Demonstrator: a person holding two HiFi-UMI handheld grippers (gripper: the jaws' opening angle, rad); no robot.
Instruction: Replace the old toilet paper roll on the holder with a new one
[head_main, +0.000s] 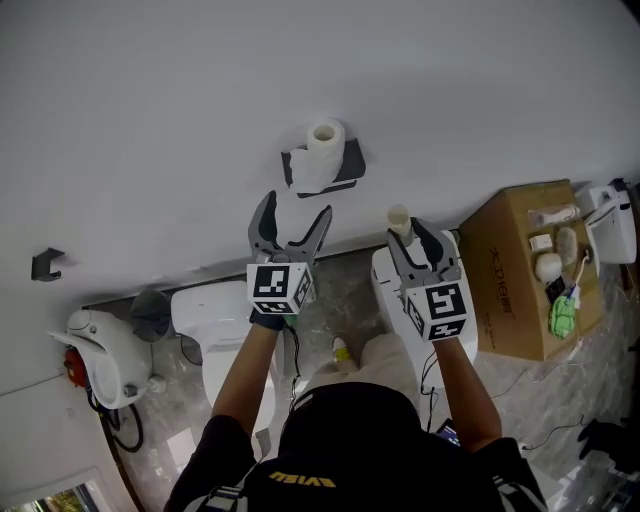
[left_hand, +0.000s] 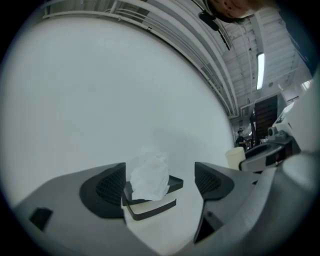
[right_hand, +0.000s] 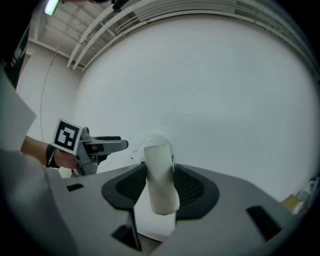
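The wall (head_main: 150, 120) is smooth matt white, holder (head_main: 350, 160) looks like matt black plastic, roll (head_main: 325, 135) is soft crinkly paper, tube (right_hand: 160, 180) plain matt cardboard, floor (head_main: 610, 340) veined stone-look tile.

white roll (head_main: 325, 134) on a black holder (head_main: 349, 166), cream tube (right_hand: 160, 180), left tongs (head_main: 297, 205) and right tongs (head_main: 409, 232) grey with black-and-white square markers, tan cardboard box (head_main: 515, 275) right of frame

Bathroom surroundings, seen from above.
An open cardboard box (head_main: 520, 270) holding white packets and a green item (head_main: 563, 317) is set on the marbled floor (head_main: 600, 370) against the white wall (head_main: 150, 120). A toilet (head_main: 215, 315) is seen lower left, a white appliance with a red part (head_main: 100, 355) near it. A black hook (head_main: 46, 263) is fixed to the wall.
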